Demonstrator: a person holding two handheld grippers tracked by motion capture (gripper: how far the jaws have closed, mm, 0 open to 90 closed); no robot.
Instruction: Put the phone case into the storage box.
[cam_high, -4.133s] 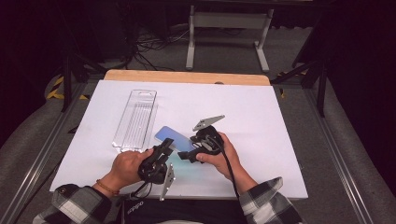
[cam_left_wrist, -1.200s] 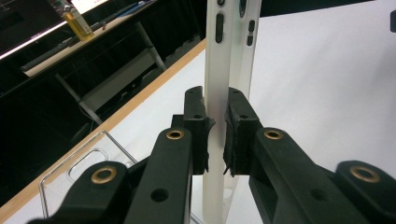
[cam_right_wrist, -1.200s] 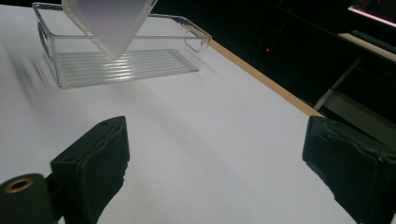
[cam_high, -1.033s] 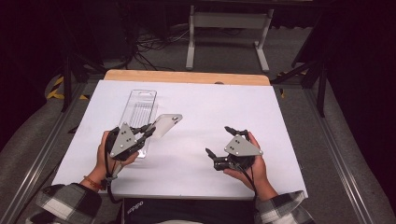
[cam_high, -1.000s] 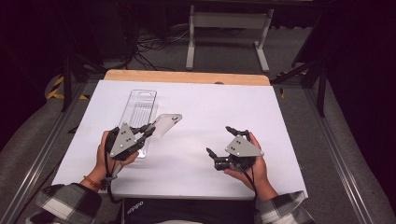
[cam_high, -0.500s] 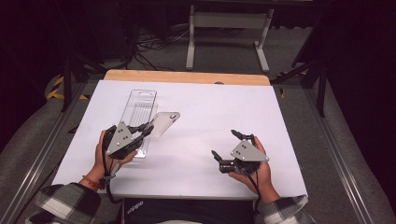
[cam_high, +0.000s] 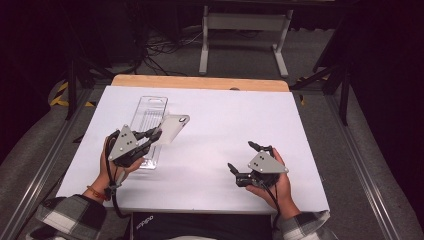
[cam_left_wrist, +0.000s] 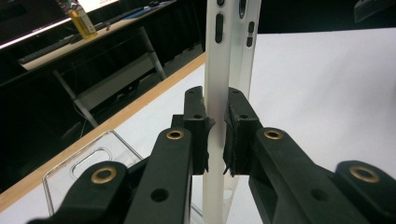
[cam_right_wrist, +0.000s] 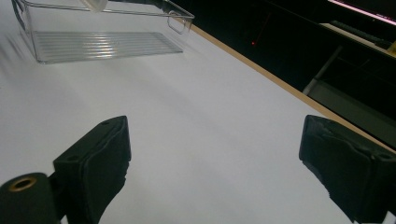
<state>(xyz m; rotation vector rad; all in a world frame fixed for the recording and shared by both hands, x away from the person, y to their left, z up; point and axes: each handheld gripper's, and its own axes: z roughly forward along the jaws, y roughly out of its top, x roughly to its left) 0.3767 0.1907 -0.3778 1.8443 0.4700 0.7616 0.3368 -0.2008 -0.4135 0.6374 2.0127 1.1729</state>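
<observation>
While no writing reads anywhere:
Left gripper: clenched on white phone case, smooth, slotted edge
Right gripper: released, at 4 o'clock
Tray: clear ribbed plastic, at 10 o'clock on white table

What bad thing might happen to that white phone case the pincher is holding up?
The left gripper pinches the phone case only by one thin end, so it might slip or twist and fall onto the table. It also hangs right beside the clear tray, so swinging it could bump the tray's wall. The right gripper is open and far off, too far to catch it.
</observation>
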